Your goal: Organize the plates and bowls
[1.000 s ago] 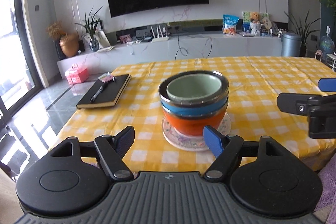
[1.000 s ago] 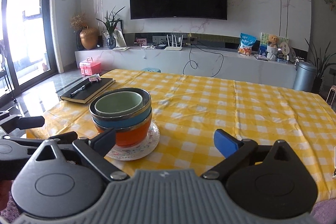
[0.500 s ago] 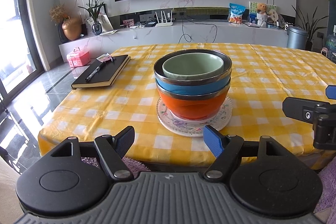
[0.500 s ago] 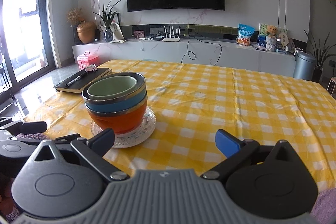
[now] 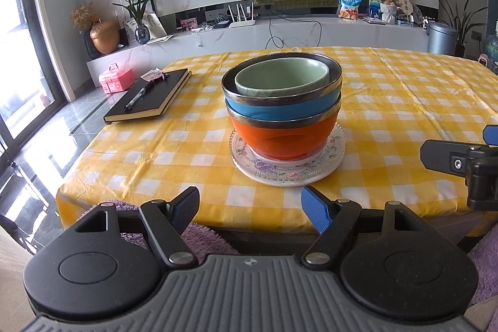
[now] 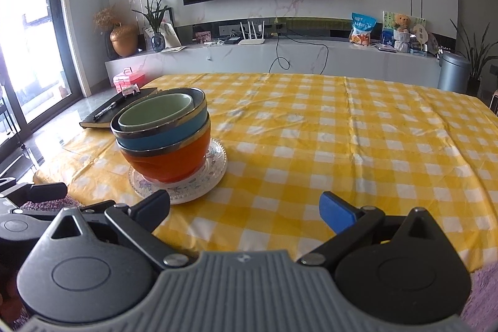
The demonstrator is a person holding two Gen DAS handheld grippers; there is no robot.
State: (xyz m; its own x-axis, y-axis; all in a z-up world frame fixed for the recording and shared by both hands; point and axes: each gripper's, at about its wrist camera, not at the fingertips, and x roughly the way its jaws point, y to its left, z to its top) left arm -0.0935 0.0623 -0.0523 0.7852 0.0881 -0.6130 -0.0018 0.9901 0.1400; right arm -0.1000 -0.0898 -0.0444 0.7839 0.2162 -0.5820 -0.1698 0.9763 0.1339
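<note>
Three bowls are nested on a clear patterned glass plate (image 5: 288, 173) (image 6: 214, 167): an orange bowl (image 5: 283, 139) (image 6: 168, 161) at the bottom, a blue bowl (image 5: 280, 106) (image 6: 162, 136) in it, and a small pale green bowl (image 5: 281, 80) (image 6: 155, 114) on top. The stack stands near the front edge of the yellow checked table (image 5: 404, 101) (image 6: 342, 145). My left gripper (image 5: 250, 209) is open and empty, hanging just short of the table edge in front of the plate. To the right of the stack, my right gripper (image 6: 244, 209) is open and empty above the cloth.
A black notebook (image 5: 149, 97) (image 6: 118, 108) with a pen on it lies at the table's left corner. A purple fuzzy fabric (image 5: 199, 235) lies below the front edge. Behind stand a TV wall, a low cabinet and a grey bin (image 6: 453, 72).
Both grippers have pulled back from the stack and sunk lower; the table's front edge and the purple fabric now show under the left gripper. The bowls and plate have not moved.
</note>
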